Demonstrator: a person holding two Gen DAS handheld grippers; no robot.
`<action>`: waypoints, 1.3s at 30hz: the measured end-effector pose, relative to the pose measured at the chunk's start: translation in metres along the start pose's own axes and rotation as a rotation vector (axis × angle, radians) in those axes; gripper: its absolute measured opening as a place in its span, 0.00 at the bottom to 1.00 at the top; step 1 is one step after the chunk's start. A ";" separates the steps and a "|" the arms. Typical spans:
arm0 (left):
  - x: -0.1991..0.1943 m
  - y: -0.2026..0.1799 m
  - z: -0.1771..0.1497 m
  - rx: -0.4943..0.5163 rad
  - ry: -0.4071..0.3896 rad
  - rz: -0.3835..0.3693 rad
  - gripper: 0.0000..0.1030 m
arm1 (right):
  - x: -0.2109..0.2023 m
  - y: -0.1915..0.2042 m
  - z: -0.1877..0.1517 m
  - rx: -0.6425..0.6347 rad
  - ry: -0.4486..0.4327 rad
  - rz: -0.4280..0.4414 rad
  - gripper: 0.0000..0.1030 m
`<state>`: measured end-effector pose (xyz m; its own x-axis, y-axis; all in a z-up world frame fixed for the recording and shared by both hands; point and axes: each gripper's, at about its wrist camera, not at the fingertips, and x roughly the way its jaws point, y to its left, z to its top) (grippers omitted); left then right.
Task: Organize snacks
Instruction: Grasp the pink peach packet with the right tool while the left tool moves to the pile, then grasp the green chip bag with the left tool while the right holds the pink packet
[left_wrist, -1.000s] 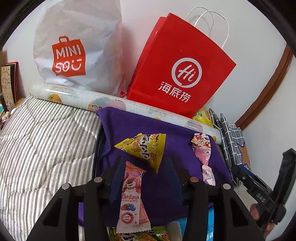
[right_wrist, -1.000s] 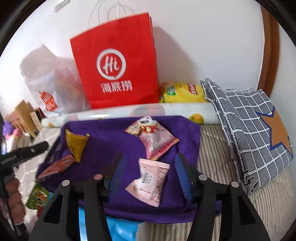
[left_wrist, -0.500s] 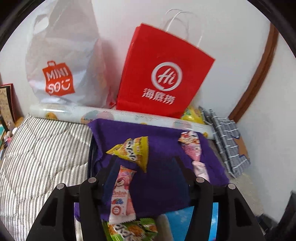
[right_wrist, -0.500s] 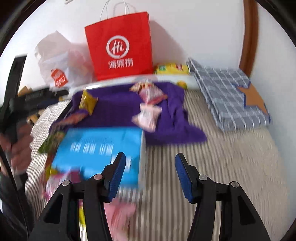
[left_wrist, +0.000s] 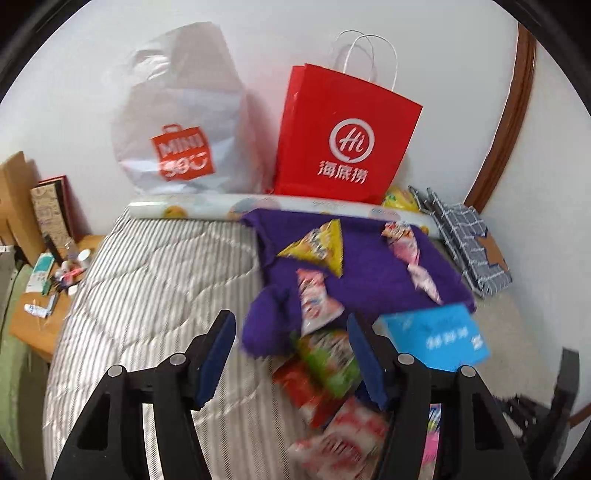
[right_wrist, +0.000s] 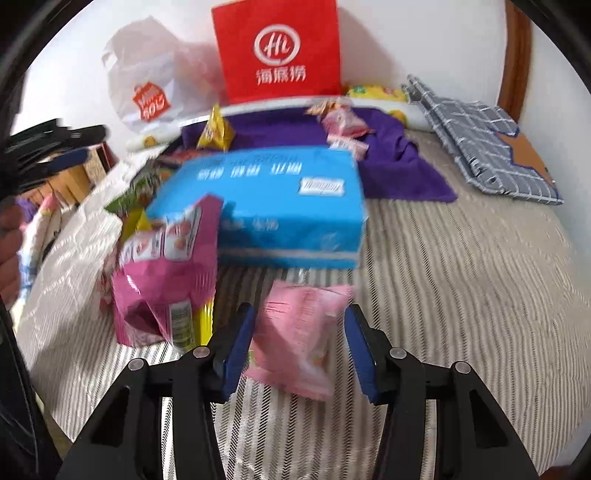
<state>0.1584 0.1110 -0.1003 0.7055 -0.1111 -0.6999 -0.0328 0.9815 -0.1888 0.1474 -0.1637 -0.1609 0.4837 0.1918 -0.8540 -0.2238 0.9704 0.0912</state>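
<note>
1. Right wrist view: the right gripper (right_wrist: 299, 347), at the bottom centre of the frame, has its jaws closing around a soft pale pink foil snack packet (right_wrist: 301, 332) that lies flat on the grey-and-white striped quilt (right_wrist: 461, 295). The packet sits between the blue pads (right_wrist: 238, 347), but neither pad can be seen pressing on it (motion blur hides the exact edges).
2. Key relation: the packet lies directly ahead of and between the right jaws. Its long axis runs roughly up and down the frame, along the fingers, so the pads would meet its two long sides. The right hand is judged much the nearer.
3. Just above the packet stands a blue rectangular cardboard box (right_wrist: 266, 206), and at centre left a crumpled magenta plastic snack bag (right_wrist: 162, 284), close beside the packet.
4. Left wrist view: the left gripper (left_wrist: 291, 358), lower centre, has its jaws opening and holds nothing. Green, red and white packets (left_wrist: 325, 365) lie loose beyond and below the pads, spilling off a purple fleece cloth (left_wrist: 373, 284).
5. A red paper carrier bag (left_wrist: 343, 136) stands against the wall at upper centre.
</note>
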 end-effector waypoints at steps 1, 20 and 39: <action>-0.001 0.002 -0.003 -0.002 0.006 0.001 0.59 | 0.003 0.002 -0.001 -0.006 0.005 -0.009 0.45; 0.043 -0.046 -0.029 0.128 0.082 -0.016 0.59 | -0.038 -0.048 -0.019 0.074 -0.111 -0.009 0.41; 0.072 -0.052 -0.024 0.180 0.086 0.004 0.48 | -0.023 -0.076 -0.014 0.115 -0.104 0.020 0.41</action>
<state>0.1939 0.0478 -0.1570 0.6425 -0.1127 -0.7580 0.0975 0.9931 -0.0649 0.1417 -0.2440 -0.1553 0.5669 0.2193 -0.7941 -0.1385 0.9756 0.1705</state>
